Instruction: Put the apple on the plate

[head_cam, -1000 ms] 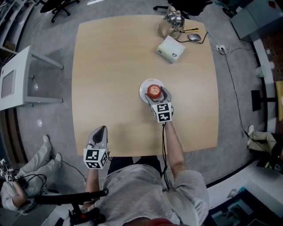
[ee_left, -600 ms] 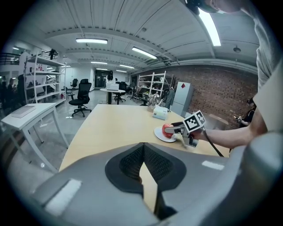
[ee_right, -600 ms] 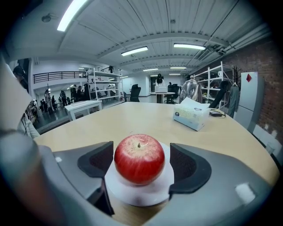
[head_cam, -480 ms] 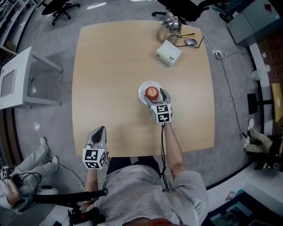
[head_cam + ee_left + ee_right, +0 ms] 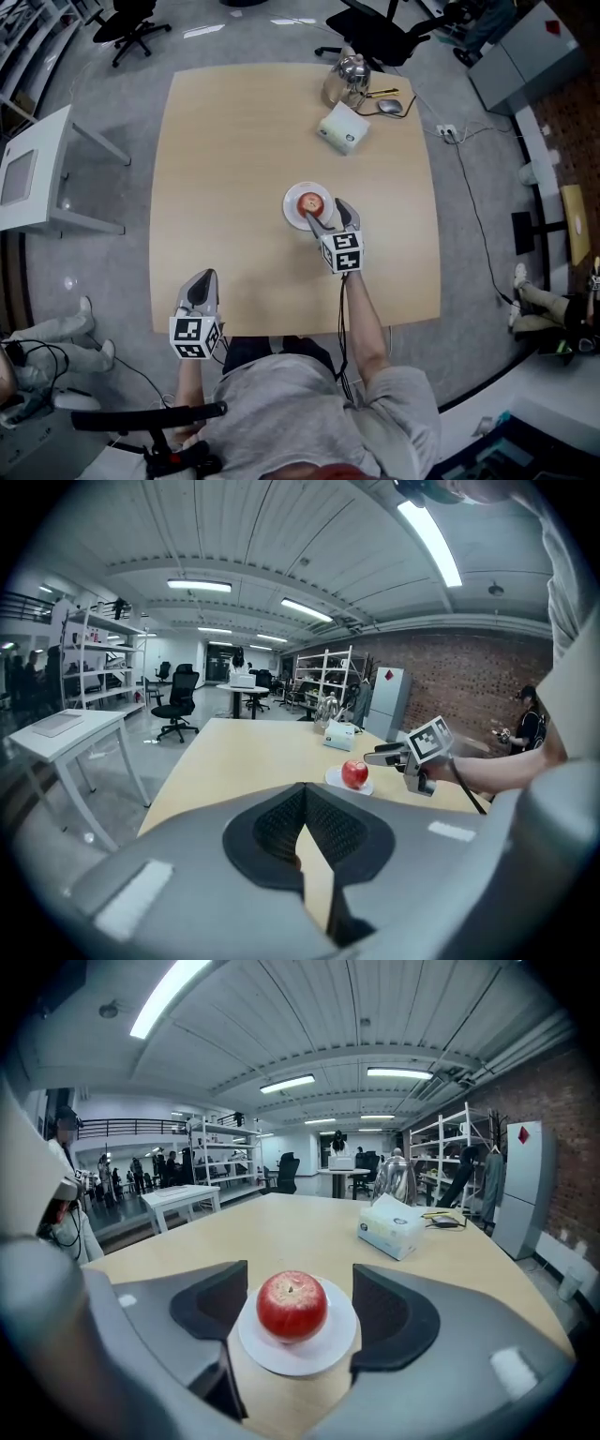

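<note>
A pale wooden table (image 5: 234,141) with rounded corners stands on grey carpet (image 5: 487,244) in an open workshop, under strip lights (image 5: 291,1083), with metal shelving (image 5: 323,672) and a brick wall (image 5: 469,677) behind. You sit at its near edge with a tong in each hand.

The red apple (image 5: 310,202) sits upright, stem up, on the small white plate (image 5: 290,208) near the middle of the table. Your right gripper (image 5: 328,216) hangs just beside the plate's near rim. Its jaws have just been closing a little but stand wide apart: released, with the apple showing in the gap ahead of them and neither pad touching it. Your left gripper (image 5: 201,286) rests at the table's near edge, well apart from the plate, its jaws clenched together on nothing.

At the far right corner, well clear of the plate, are a white tissue box (image 5: 343,127), a shiny kettle (image 5: 347,70) and a computer mouse (image 5: 390,107). A black office chair (image 5: 375,33) stands beyond that corner. A white side table (image 5: 47,169) stands off to the left. A cable runs across the carpet from a power strip (image 5: 445,131) on the right.
</note>
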`<control>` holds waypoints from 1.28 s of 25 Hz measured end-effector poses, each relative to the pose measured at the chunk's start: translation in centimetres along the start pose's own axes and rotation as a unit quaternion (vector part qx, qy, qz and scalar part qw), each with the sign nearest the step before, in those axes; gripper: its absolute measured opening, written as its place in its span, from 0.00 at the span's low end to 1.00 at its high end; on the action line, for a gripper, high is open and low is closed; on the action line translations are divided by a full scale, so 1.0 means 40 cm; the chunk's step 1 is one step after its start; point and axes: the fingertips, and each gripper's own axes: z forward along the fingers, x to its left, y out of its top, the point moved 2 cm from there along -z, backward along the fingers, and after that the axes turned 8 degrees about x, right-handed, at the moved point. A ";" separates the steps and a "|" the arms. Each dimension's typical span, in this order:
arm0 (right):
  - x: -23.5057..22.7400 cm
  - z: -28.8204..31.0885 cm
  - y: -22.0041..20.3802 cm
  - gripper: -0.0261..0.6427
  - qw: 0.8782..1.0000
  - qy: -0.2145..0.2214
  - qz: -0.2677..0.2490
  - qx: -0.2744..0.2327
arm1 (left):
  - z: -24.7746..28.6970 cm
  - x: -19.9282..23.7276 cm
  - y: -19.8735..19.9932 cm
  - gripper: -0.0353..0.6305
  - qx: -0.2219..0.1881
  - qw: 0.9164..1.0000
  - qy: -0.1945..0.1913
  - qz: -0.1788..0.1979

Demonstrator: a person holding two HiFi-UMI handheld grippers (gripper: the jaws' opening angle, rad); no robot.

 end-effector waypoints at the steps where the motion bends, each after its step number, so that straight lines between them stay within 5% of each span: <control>1: 0.001 -0.012 0.005 0.56 1.000 0.000 -0.002 -0.004 | -0.003 -0.002 0.004 0.08 -0.004 1.000 0.002 0.000; 32: 0.145 -0.399 0.057 0.24 0.992 0.024 0.007 -0.124 | -0.163 -0.119 0.033 0.08 -0.098 0.994 0.041 0.009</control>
